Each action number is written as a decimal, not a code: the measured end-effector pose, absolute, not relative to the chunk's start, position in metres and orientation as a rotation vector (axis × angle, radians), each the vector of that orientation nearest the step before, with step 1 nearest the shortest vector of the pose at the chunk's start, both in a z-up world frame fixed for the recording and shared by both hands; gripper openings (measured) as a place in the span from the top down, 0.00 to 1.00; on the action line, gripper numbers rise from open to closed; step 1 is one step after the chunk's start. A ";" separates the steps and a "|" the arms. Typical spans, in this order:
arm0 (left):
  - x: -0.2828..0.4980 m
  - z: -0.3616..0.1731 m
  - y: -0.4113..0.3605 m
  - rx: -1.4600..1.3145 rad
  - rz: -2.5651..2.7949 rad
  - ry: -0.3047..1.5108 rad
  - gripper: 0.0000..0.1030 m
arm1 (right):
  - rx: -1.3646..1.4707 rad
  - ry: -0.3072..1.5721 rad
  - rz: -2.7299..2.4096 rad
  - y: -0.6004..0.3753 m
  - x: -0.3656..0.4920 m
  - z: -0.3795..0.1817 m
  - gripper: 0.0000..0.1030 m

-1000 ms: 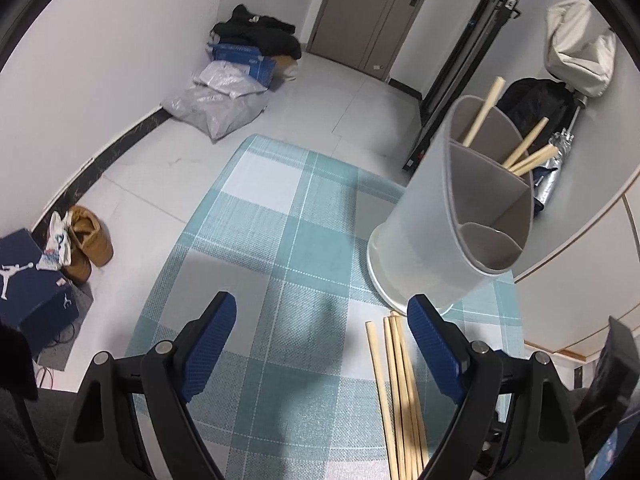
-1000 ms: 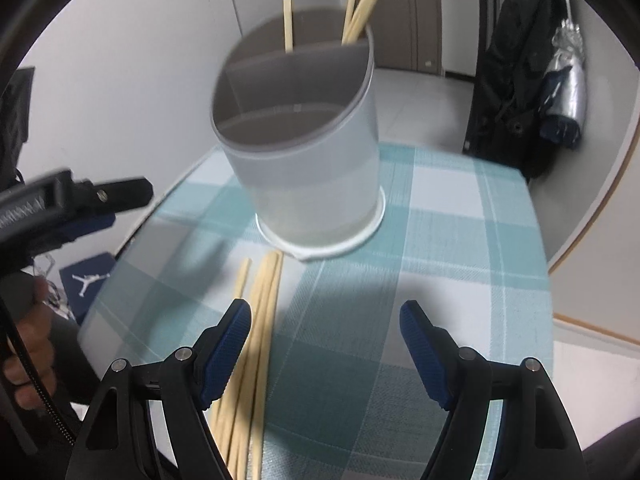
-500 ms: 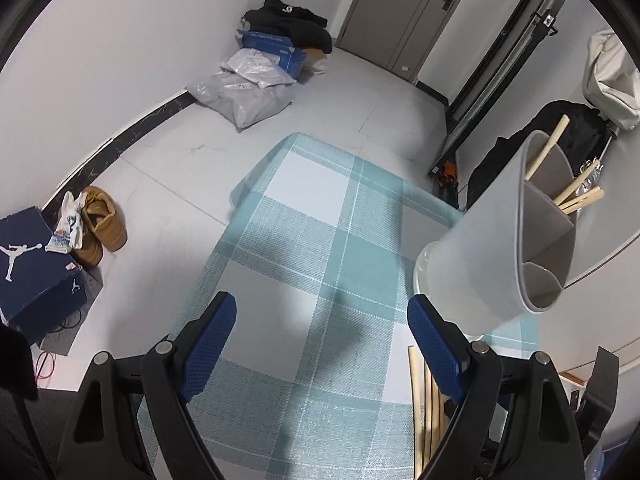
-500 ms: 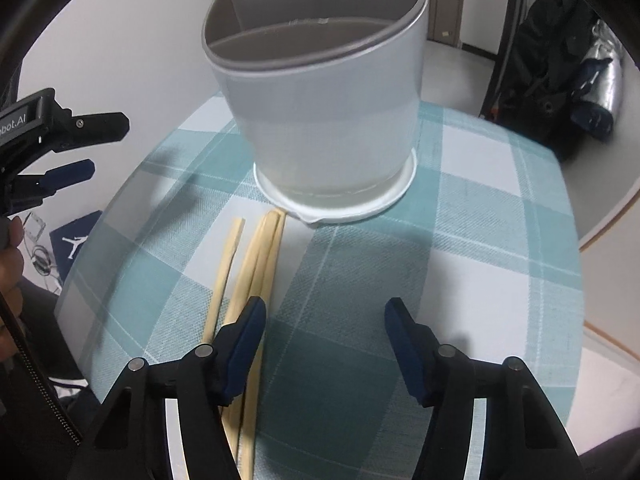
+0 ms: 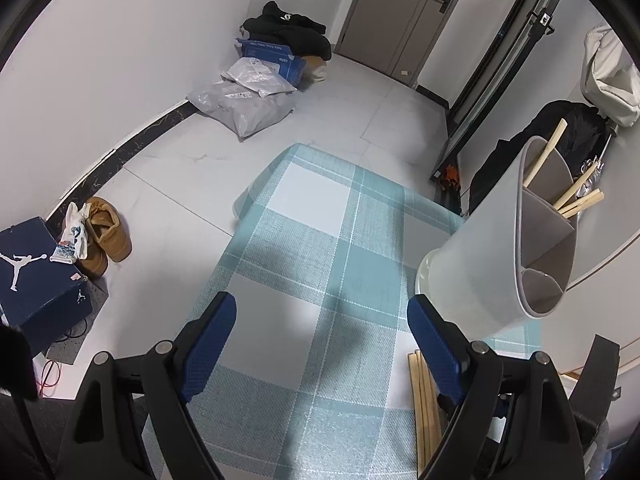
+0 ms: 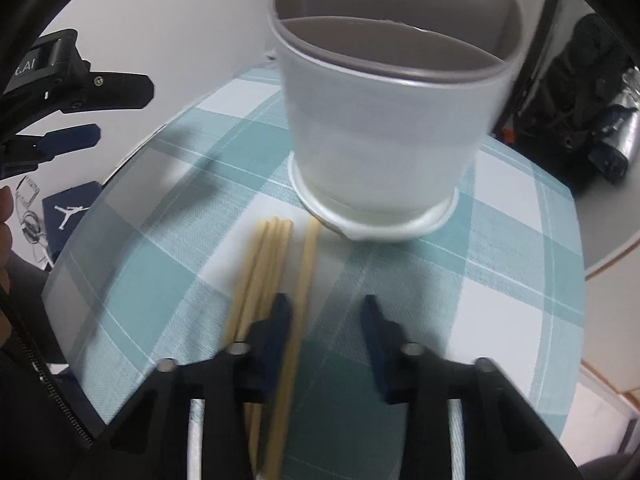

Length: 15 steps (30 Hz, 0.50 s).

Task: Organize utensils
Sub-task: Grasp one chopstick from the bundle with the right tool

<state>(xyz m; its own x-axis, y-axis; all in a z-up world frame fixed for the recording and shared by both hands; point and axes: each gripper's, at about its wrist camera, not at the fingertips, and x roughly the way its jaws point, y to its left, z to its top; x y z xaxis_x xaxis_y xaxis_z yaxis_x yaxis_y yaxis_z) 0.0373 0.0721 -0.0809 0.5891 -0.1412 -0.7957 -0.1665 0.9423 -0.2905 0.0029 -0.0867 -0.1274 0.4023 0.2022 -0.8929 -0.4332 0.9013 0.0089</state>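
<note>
A grey divided utensil holder (image 6: 384, 128) stands on the checked teal tablecloth (image 6: 520, 240), with several wooden chopsticks (image 5: 576, 204) upright in its far compartment. Loose chopsticks (image 6: 260, 272) lie in a bundle in front of it. One separate chopstick (image 6: 306, 272) runs between the fingers of my right gripper (image 6: 326, 302), close to the left pad. Those jaws are closing, and a gap still shows on the right side. My left gripper (image 5: 320, 304) hovers open over bare cloth, left of the holder (image 5: 480, 264) and the loose chopsticks (image 5: 422, 400).
The table's left edge drops to a tiled floor with a blue shoe box (image 5: 36, 272), brown shoes (image 5: 106, 236) and grey bags (image 5: 248, 108). A dark bag (image 6: 592, 136) sits behind the table on the right. A hand (image 6: 6, 216) shows at the left edge.
My right gripper moved down and closer to the loose chopsticks, and its jaws narrowed around one stick. The left gripper's view shifted a little left; its jaws stayed wide.
</note>
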 end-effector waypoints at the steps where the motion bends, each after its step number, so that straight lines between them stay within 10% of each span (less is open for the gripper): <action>1: 0.038 -0.081 0.072 -0.356 0.016 0.946 0.17 | -0.242 1.090 0.420 -0.086 0.004 -0.127 0.81; 3: 0.038 -0.082 0.074 -0.361 0.022 0.947 0.17 | -0.226 1.108 0.442 -0.087 0.004 -0.127 0.94; 15: 0.038 -0.080 0.079 -0.384 0.024 0.933 0.17 | -0.215 1.210 0.482 -0.099 -0.023 -0.126 0.92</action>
